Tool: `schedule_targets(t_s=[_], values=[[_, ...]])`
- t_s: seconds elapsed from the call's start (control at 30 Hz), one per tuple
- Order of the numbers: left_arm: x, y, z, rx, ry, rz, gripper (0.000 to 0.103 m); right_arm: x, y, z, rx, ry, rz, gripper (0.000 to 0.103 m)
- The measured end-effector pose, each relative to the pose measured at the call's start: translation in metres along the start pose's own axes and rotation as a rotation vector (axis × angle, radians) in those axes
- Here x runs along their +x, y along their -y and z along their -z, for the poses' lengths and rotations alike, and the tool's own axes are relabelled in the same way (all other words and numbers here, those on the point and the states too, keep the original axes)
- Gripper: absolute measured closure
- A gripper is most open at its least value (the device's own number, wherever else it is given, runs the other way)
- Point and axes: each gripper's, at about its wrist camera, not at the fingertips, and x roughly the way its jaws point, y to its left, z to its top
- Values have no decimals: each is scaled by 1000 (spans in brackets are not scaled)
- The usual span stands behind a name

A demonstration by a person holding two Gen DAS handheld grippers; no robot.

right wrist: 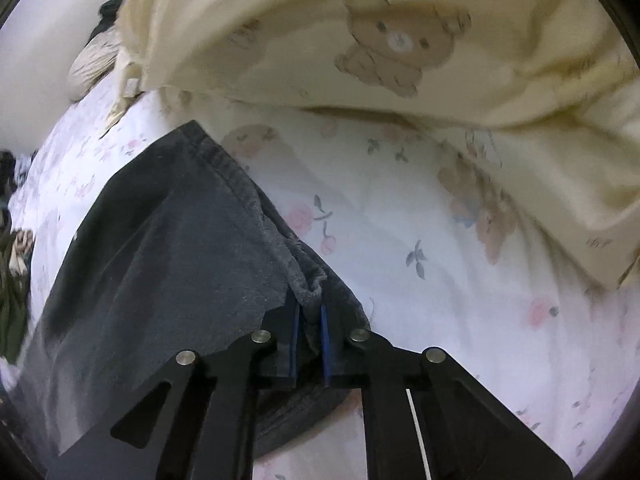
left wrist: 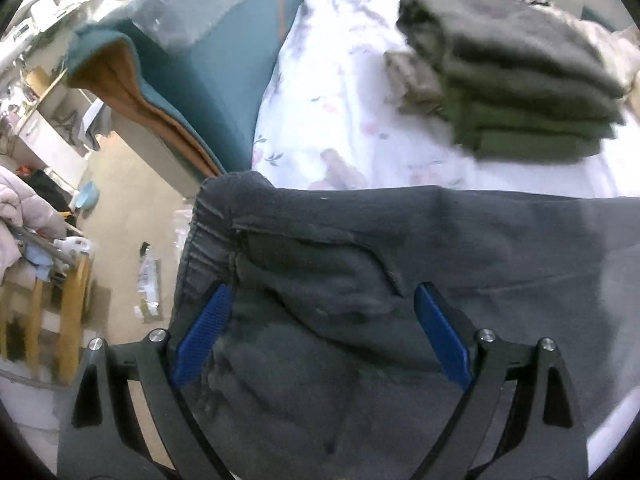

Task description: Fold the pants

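Note:
Dark grey pants [left wrist: 360, 264] lie across the floral bed sheet [left wrist: 332, 92]. In the left wrist view my left gripper [left wrist: 322, 304] is open, its blue pads spread wide over the waistband and pocket area, with the elastic waistband at the left. In the right wrist view my right gripper [right wrist: 309, 312] is shut on a bunched fold of the pants [right wrist: 168, 240] near the hem end. The hem runs up to the far left on the sheet [right wrist: 400, 220].
A stack of folded olive and grey clothes [left wrist: 516, 80] sits on the bed at the far right. A teal and orange cushion [left wrist: 192, 64] stands at the bed's left edge, cluttered floor beyond. A cream bear-print quilt [right wrist: 400, 40] lies along the far side.

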Motion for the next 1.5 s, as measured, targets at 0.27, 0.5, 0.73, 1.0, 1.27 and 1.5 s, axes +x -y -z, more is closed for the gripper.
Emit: schedule_targets(t_s=[0.27, 0.5, 0.73, 1.0, 1.27, 1.5], values=[[-51, 10, 19, 3, 93, 78, 10, -40, -8, -5, 5, 45, -47, 97], [-20, 0, 38, 12, 69, 35, 10, -68, 8, -14, 48, 14, -70, 98], [-2, 2, 40, 43, 31, 4, 10, 7, 34, 16, 121, -164, 61, 87], [1, 9, 46, 70, 32, 42, 10, -20, 1, -11, -22, 33, 145, 51], [-2, 11, 43, 81, 83, 46, 10, 33, -81, -70, -198, 47, 126, 55], [-6, -9, 40, 47, 89, 26, 10, 80, -113, -99, -271, 93, 230, 103]])
